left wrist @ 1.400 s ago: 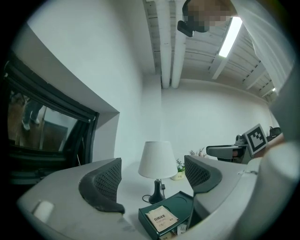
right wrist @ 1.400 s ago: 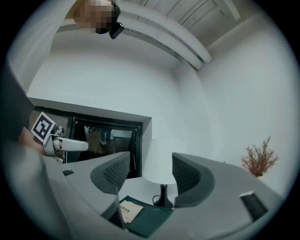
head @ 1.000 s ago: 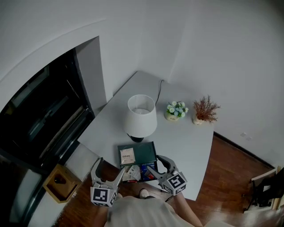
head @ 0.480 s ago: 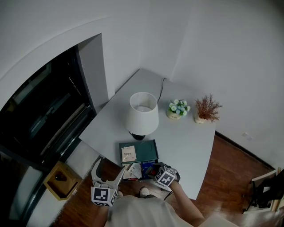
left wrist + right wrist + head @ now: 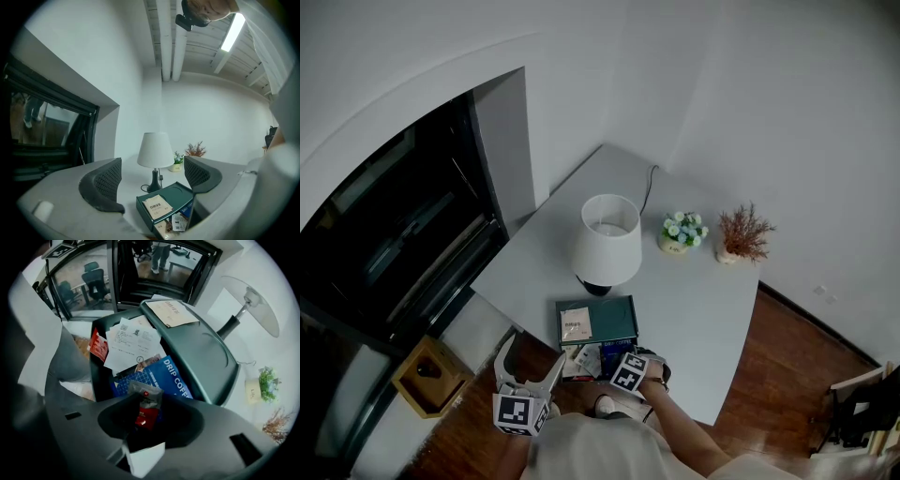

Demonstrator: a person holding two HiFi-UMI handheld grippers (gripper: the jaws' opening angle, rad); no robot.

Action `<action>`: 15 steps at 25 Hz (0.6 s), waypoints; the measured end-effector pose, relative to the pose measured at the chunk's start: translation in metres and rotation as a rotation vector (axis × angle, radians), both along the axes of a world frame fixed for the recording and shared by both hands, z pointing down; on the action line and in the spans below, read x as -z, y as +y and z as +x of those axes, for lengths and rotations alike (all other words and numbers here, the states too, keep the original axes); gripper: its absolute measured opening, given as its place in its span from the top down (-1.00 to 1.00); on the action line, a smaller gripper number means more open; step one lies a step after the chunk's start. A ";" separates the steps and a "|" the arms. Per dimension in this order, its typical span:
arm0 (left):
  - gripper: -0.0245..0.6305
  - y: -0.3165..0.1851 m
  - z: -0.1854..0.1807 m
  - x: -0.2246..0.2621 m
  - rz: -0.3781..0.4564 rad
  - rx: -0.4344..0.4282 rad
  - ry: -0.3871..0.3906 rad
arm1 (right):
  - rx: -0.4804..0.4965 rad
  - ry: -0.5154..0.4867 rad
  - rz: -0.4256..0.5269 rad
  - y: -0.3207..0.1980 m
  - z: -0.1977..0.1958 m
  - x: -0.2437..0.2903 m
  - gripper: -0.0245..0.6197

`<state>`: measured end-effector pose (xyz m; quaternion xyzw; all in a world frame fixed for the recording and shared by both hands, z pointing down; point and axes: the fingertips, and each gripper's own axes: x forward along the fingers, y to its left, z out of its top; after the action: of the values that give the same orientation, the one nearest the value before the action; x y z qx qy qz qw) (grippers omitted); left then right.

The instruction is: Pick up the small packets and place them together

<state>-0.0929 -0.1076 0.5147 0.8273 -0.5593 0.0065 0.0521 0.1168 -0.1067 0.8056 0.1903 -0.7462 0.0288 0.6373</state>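
Closing just now, the right claw (image 5: pixel 152 417) pinches the small packet (image 5: pixel 147 398) by one end; that thin hold could slip.

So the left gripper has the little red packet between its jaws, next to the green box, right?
No, it's the right gripper that has the little red packet between its jaws, which have just been closing, next to the green box. The right gripper view shows it; the left gripper is empty.

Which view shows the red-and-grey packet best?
Right gripper view: the red-and-grey packet sits close-up between the right gripper's jaws, which have just been closing. Head view hides it under that gripper; left gripper view misses it.
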 end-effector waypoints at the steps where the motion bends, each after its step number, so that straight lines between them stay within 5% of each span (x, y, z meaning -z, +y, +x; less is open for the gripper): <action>1: -0.33 0.000 -0.001 0.000 0.001 0.002 -0.001 | -0.001 -0.009 0.020 -0.001 0.000 0.004 0.48; 2: -0.33 0.000 -0.002 0.000 0.000 0.004 -0.001 | 0.003 -0.024 0.043 -0.002 -0.001 0.007 0.86; 15: -0.33 -0.004 -0.005 -0.006 -0.008 0.021 0.009 | -0.211 -0.356 0.085 0.003 0.007 0.058 0.88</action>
<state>-0.0979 -0.1119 0.5203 0.8213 -0.5675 0.0046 0.0578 0.1242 -0.1040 0.7478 0.2861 -0.8235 0.0971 0.4802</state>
